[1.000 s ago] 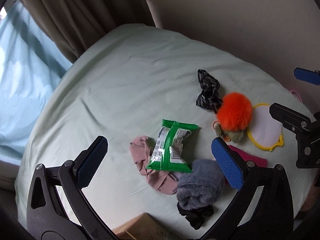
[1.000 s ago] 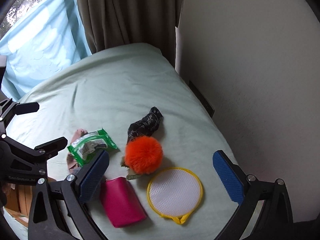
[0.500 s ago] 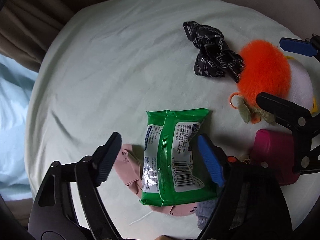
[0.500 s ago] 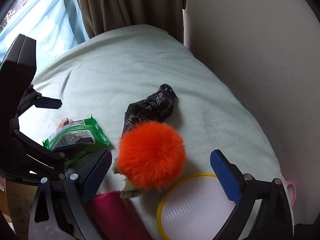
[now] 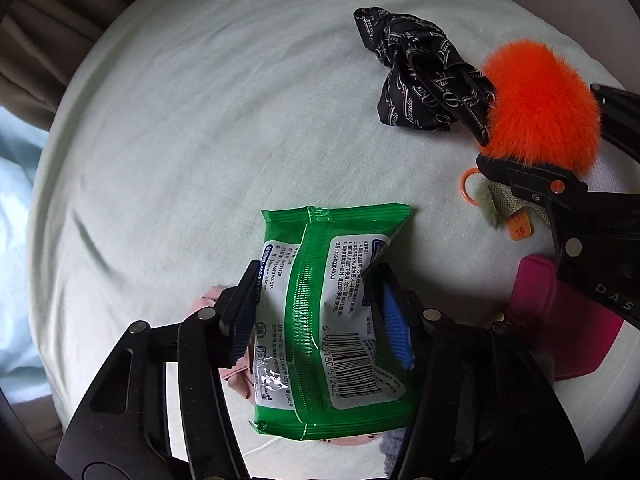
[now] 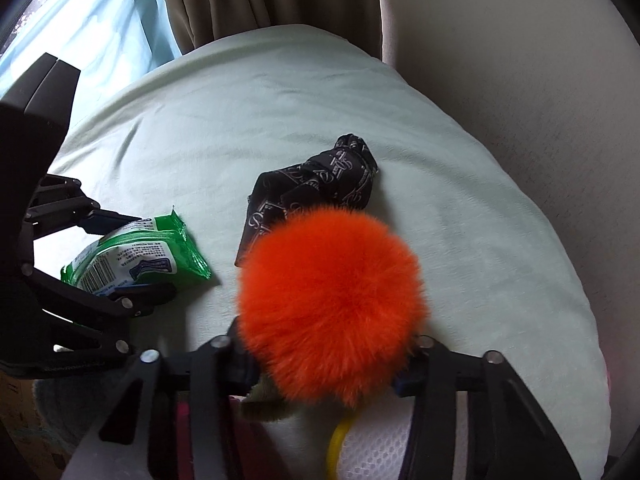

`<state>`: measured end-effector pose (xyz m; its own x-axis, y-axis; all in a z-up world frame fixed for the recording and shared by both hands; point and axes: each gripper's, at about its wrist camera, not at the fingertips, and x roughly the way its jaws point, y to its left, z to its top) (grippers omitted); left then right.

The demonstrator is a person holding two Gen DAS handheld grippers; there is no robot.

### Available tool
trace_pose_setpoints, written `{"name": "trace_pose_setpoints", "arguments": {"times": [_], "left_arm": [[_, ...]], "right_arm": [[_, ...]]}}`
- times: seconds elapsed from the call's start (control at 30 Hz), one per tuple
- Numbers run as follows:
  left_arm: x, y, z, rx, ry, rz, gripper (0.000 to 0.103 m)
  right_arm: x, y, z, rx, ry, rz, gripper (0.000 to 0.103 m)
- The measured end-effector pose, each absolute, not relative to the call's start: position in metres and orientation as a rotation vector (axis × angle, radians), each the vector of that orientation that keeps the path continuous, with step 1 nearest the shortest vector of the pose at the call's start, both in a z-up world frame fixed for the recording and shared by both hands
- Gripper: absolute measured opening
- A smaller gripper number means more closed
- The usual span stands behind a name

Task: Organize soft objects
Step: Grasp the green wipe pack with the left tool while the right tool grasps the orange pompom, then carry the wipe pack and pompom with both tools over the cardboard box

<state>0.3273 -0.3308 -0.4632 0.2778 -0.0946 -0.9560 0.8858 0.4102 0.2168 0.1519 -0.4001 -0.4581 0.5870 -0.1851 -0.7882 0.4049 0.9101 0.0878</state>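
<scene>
My left gripper [image 5: 316, 312] is shut on a green wet-wipes pack [image 5: 332, 312], pinching its middle; the pack lies on the pale green bed [image 5: 200, 120] and also shows in the right wrist view [image 6: 136, 256]. My right gripper [image 6: 328, 356] is shut on an orange fluffy pompom [image 6: 332, 292], which also shows in the left wrist view [image 5: 540, 104]. A black patterned cloth [image 5: 416, 76] lies just beyond the pompom and also shows in the right wrist view [image 6: 316, 188]. A pink cloth [image 5: 236, 372] lies under the pack.
A magenta pouch [image 5: 560, 320] lies at the right. A yellow-rimmed white mesh disc [image 6: 372, 448] lies under my right gripper. An orange ring and tag [image 5: 516, 228] hang from the pompom. Curtains [image 6: 260, 0] and a wall [image 6: 520, 40] stand behind the bed.
Both grippers moved down and forward. The left gripper closed on the wipes pack. The right gripper closed on the orange pompom.
</scene>
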Motion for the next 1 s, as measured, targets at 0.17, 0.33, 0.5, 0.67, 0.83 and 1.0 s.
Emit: {"name": "trace_pose_setpoints", "arguments": {"times": [0.17, 0.33, 0.5, 0.67, 0.83, 1.0], "left_arm": [[0.332, -0.327, -0.461, 0.892, 1.091, -0.809, 0.034], [0.329, -0.330, -0.455, 0.878, 1.065, -0.812, 0.033], [0.326, -0.331, -0.440, 0.856, 1.035, -0.813, 0.033], [0.320, -0.332, -0.416, 0.838, 1.004, -0.806, 0.033], [0.309, -0.327, -0.378, 0.771, 0.980, -0.764, 0.033], [0.295, -0.316, -0.334, 0.712, 0.936, -0.725, 0.033]], "right_arm": [[0.152, -0.396, -0.456, 0.271, 0.874, -0.349, 0.032], [0.148, -0.392, -0.448, 0.260, 0.855, -0.356, 0.032], [0.142, -0.389, -0.437, 0.238, 0.838, -0.362, 0.031], [0.133, -0.384, -0.420, 0.212, 0.806, -0.366, 0.031], [0.116, -0.377, -0.390, 0.187, 0.761, -0.374, 0.031], [0.096, -0.365, -0.349, 0.158, 0.705, -0.378, 0.031]]}}
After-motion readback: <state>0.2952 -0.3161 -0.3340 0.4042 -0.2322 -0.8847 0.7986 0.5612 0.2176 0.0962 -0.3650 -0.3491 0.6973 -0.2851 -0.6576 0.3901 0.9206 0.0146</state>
